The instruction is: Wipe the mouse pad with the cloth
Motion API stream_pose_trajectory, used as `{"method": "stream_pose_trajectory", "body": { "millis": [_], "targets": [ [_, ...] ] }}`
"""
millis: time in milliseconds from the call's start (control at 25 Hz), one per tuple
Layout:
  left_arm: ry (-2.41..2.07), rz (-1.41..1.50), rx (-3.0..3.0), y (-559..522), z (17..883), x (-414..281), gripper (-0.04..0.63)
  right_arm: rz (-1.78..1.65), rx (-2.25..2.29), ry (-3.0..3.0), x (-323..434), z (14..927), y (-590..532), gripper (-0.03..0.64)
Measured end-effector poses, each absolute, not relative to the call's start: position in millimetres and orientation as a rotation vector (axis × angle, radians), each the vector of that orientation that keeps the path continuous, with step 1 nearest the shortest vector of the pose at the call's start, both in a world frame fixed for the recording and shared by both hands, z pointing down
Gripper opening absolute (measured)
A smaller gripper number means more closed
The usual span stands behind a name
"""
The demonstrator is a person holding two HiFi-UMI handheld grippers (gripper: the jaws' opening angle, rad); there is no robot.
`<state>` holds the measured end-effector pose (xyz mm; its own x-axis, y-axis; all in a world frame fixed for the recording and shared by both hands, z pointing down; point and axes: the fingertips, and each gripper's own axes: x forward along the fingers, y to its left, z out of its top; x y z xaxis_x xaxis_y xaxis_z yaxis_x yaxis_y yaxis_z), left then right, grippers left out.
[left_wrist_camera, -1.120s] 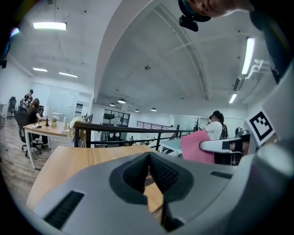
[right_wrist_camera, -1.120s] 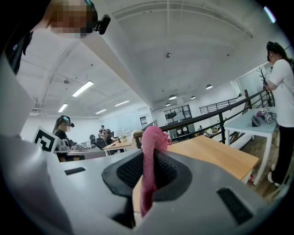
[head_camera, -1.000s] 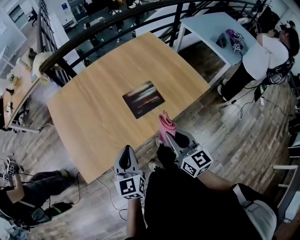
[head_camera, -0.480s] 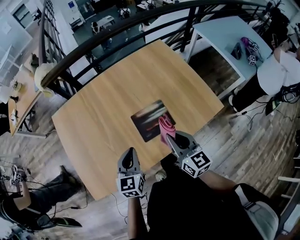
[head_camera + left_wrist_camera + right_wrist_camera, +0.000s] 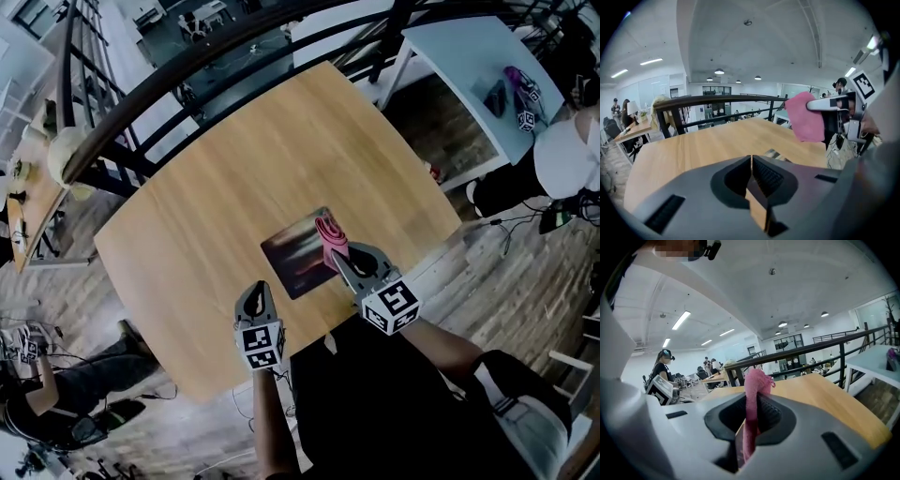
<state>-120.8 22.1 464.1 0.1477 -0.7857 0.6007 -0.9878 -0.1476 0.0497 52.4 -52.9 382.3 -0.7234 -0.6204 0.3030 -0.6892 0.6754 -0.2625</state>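
Centre frame: right gripper [image 5: 339,261] clamps the pink cloth [image 5: 329,232] over the mouse pad [image 5: 292,255]; left gripper [image 5: 255,292], lower centre, closed and empty.

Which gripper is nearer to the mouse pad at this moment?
Right. The right gripper, shut on the pink cloth, is at the mouse pad's right edge; the left gripper, shut and empty, is short of the pad's near corner.

A pale wooden bench [image 5: 216,178] with rounded corners stands on a plank floor [image 5: 506,291]. A dark curved railing [image 5: 150,98] runs along its far side. Further right, a white table [image 5: 450,42] carries a purple object [image 5: 515,79], with a person in a white top [image 5: 567,155] beside it. Another person [image 5: 47,398] is low on the floor at the left.
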Motion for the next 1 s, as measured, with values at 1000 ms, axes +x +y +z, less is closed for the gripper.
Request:
{"method": "stream_pose_trajectory", "body": {
  "millis": [1000],
  "targets": [
    [-1.035,1.092,1.921,-58.4,651.2,-138.2,0.028,0.329,1.016,-2.296,19.6,550.6,-140.8,0.055]
  ]
}}
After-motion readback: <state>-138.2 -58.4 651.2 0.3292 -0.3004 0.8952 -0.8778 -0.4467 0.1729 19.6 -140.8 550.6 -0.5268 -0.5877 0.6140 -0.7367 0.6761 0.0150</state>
